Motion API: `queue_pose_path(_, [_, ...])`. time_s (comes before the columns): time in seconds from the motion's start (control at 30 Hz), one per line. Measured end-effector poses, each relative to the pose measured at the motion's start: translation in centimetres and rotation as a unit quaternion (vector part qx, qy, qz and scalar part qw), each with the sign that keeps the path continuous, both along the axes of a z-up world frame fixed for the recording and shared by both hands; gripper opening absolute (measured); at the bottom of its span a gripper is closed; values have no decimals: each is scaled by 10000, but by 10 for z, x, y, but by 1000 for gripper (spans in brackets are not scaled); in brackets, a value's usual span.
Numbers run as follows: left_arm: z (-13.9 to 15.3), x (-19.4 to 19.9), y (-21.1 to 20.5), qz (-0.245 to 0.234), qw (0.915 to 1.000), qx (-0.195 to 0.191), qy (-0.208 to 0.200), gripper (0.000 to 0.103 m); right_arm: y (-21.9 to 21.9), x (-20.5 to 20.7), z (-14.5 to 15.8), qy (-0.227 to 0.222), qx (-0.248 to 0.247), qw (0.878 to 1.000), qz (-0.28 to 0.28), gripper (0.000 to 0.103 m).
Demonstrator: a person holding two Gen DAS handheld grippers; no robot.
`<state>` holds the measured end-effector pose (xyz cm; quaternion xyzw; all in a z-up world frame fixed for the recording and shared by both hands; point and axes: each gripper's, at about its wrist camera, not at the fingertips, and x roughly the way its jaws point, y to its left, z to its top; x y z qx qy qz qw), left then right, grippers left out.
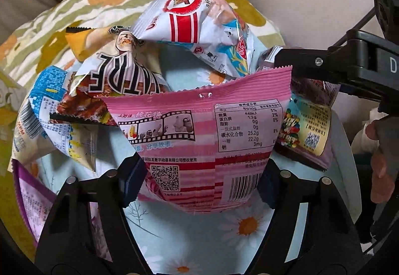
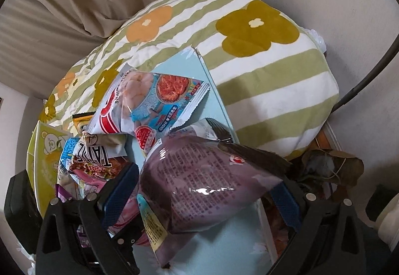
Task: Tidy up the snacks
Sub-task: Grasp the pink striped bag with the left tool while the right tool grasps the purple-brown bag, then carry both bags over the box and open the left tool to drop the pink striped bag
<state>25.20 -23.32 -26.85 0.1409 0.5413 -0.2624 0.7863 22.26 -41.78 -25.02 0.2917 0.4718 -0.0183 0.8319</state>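
Snack bags [image 1: 199, 140] inside daisy-print box [image 1: 349, 150].

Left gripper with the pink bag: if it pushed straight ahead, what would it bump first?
Probably the white-and-red shrimp chip bag, directly beyond the pink bag that the left gripper holds; depth is hard to judge.

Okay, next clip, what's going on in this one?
A person is sorting snack bags with two grippers. The left hand-held gripper is clamped on a pink bag, and the right hand-held gripper is clamped on a purple bag. Both bags are held above a light-blue floral surface where more packets lie, including a shrimp chip bag.
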Motion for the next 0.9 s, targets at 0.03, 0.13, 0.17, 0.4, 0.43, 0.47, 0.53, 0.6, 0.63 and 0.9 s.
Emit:
queue_pose_path(0.03, [0,0,1,2,10000,-16,11,70,1,0,0,-12,-15,10000,6,100])
queue_pose_path(0.13, [1,-2,2,7,10000,1,30,69,6,4,0,-17,-54,10000,18,99])
queue_pose_path(0.17, [1,-3,2,13,10000,7,39,69,7,5,0,-16,-53,10000,22,99])
queue_pose_path(0.4, [0,-8,14,138,9998,23,105,69,14,10,-6,30,-86,9999,115,93])
queue_pose_path(0.43, [0,-10,16,163,9998,24,110,69,15,10,-7,34,-107,9999,124,92])
queue_pose_path(0.47, [0,-12,19,184,9998,25,107,69,17,11,-7,36,-120,9998,143,89])
queue_pose_path(0.53, [-1,-12,20,225,9997,31,103,69,18,11,-8,18,-103,9998,188,84])
queue_pose_path(0.6, [-1,-12,23,286,9995,23,100,69,20,11,-9,11,-113,9996,241,75])
queue_pose_path(0.63, [-1,-13,24,317,9994,16,103,69,21,10,-8,8,-138,9996,250,74])
queue_pose_path(0.9, [10,-22,29,485,9988,-63,10,69,25,-4,-1,-115,-217,9991,357,61])
